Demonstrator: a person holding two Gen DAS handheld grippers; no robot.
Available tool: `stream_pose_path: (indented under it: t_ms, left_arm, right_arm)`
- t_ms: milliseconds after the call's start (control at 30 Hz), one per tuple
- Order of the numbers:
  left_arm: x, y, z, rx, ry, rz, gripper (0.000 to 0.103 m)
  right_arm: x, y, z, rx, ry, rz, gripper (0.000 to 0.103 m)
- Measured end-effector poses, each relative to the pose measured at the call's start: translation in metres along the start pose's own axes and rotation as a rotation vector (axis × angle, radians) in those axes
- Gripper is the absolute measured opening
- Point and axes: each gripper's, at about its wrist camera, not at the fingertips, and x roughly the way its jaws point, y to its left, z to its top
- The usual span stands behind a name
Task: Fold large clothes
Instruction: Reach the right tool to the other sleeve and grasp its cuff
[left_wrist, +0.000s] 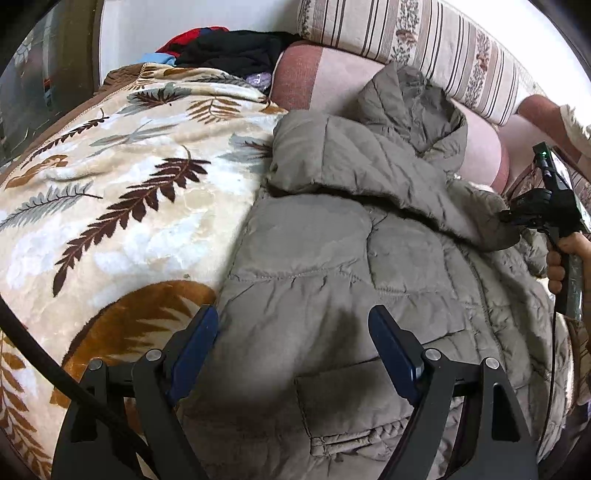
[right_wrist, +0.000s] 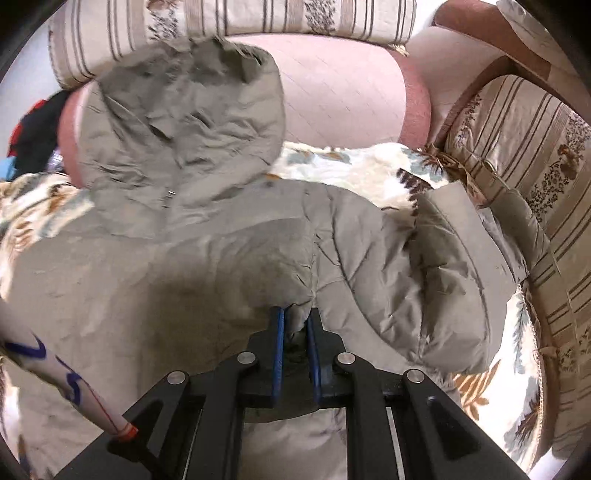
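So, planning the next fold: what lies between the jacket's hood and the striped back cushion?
In the right wrist view, only the pink bolster lies between the hood and the striped back cushion; the hood rests against it.

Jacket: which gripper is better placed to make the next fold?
Right. The right gripper is already shut on a pinch of jacket fabric, ready to carry it over. The left gripper hovers above the jacket, jaws open, holding nothing.

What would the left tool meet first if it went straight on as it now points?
Probably the coat: the open left tool hangs just above its quilted body, though depth is unclear.
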Motion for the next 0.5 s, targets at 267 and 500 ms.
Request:
stream_pose_path:
  t_ms: [267, 500]
  left_arm:
    - [0.013, -0.007, -0.003, 0.043, 0.020, 0.041, 0.083]
    - [0.010, -0.008, -0.010, 0.064, -0.005, 0.064, 0.083]
  right_arm:
    - [0.041, -0.006, -0.004, 0.066, 0.026, -0.043, 0.042]
    - [-0.031, -0.046, -0.012, 0.098, -0.087, 0.040, 0.057]
